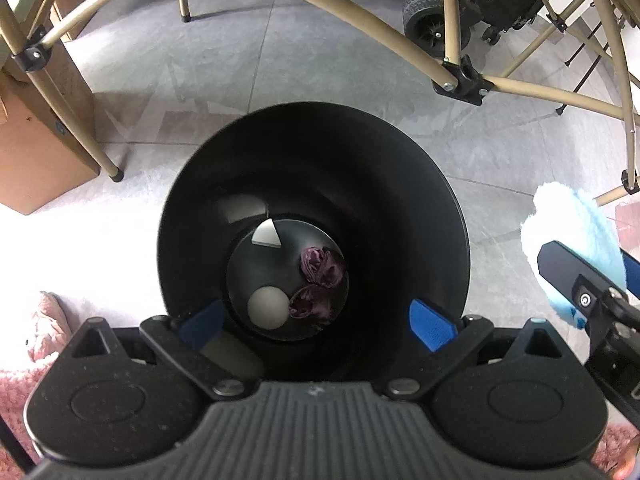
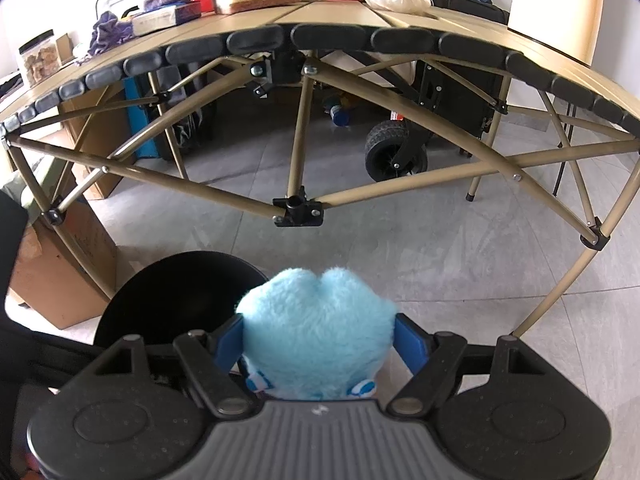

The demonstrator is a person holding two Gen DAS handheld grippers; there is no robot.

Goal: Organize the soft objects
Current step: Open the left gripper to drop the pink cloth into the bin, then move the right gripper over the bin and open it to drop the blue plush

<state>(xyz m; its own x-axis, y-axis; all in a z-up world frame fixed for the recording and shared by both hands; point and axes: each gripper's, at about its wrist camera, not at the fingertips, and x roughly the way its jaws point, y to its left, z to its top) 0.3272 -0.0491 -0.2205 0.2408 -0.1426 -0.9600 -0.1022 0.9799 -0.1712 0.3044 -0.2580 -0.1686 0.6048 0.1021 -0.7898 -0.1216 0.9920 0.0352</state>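
Observation:
A tall black bin (image 1: 400,168) stands on the grey floor. In the left wrist view I look straight down into it. On its bottom lie a crumpled purple cloth (image 1: 322,268), a white ball (image 1: 267,307) and a white wedge (image 1: 267,234). My left gripper (image 1: 316,320) hangs over the bin's mouth, open, with nothing between its blue pads. My right gripper (image 2: 318,340) is shut on a fluffy light-blue plush toy (image 2: 316,320), held just right of the bin (image 2: 172,296). That toy (image 1: 568,236) also shows at the right edge of the left wrist view.
A folding table (image 2: 328,20) with tan legs stands beyond the bin, loaded with cloths, sponges and boxes. Cardboard boxes (image 1: 36,148) sit at left, a wheeled black cart (image 2: 396,156) under the table. A pink fluffy item (image 1: 44,328) lies at lower left.

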